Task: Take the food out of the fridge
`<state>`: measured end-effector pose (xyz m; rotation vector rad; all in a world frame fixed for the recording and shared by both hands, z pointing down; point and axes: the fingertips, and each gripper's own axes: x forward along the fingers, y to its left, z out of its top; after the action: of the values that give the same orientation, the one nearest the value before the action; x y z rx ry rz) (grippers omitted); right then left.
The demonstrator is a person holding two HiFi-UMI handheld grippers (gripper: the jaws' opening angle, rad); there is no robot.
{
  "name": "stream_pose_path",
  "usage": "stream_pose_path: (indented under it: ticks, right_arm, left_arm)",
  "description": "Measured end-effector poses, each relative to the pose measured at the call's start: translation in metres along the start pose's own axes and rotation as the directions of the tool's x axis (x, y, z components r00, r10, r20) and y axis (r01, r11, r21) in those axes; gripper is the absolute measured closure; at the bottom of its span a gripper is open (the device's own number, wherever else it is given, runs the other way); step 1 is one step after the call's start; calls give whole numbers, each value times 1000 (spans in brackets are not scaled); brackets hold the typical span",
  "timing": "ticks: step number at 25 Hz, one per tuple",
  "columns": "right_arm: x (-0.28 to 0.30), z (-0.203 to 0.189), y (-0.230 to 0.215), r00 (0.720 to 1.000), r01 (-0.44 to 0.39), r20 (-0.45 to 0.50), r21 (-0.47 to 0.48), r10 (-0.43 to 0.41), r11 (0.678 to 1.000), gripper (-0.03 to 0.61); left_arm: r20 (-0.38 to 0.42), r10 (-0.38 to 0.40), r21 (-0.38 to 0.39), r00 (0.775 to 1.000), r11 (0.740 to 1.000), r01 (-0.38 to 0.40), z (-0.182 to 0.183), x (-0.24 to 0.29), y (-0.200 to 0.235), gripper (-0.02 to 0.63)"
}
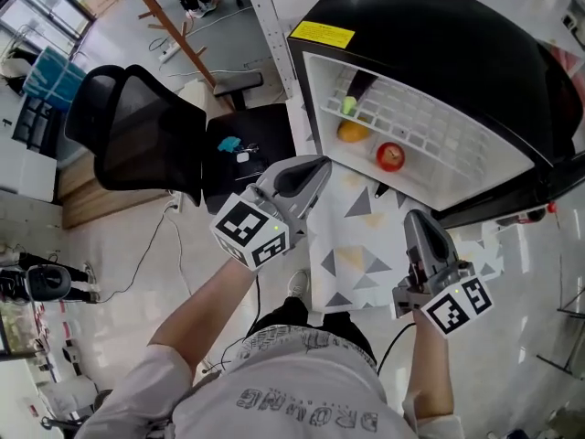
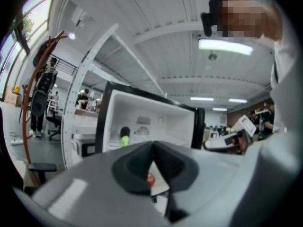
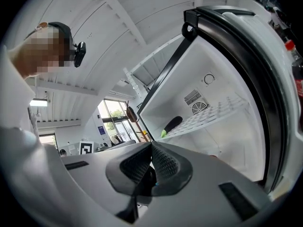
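Observation:
A small black fridge point(image 1: 312, 90) stands open in front of me. On its white wire shelf point(image 1: 430, 122) lie a dark eggplant with a green end point(image 1: 358, 88), an orange point(image 1: 353, 133) and a red apple point(image 1: 390, 156). My left gripper point(image 1: 320, 165) is shut and empty, just short of the fridge's front edge, below the orange. My right gripper point(image 1: 413, 216) is also shut and empty, a little below the apple. The left gripper view shows the left gripper point(image 2: 152, 148) level toward the eggplant point(image 2: 125, 136). The right gripper view shows the right gripper point(image 3: 151, 148) below the eggplant point(image 3: 171, 125).
A surface with a grey and yellow triangle pattern point(image 1: 356, 263) lies under the grippers. A black mesh office chair point(image 1: 137, 135) stands to the left, a wooden stand point(image 1: 174, 35) behind it. The fridge door point(image 1: 553, 176) hangs open at the right.

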<state>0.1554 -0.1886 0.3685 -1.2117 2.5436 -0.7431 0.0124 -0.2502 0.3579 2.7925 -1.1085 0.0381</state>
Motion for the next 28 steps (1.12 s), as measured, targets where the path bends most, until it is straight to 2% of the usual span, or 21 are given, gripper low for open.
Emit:
stream_pose_path:
  ticks: [8,15,21,28]
  right_arm:
    - [7,-6,-13,998,-51,-19,35,52,998,577]
    - [12,-12,-23,996,-78,-34,58,80,995,577]
    - [11,-17,-30,995,-87,-46,73,91,994,577]
    - [11,-26,-35,993,-95,-61,93,101,991,577]
  left_arm:
    - [-52,93,63,994,994,-89,2,26,24,603]
    - [-91,140,86,986,988,-132,-1,48,39,594]
    - [-98,158,126,983,981,-145,2,68,44,558]
    - [-114,218,182,969,964,-195,4,82,56,528]
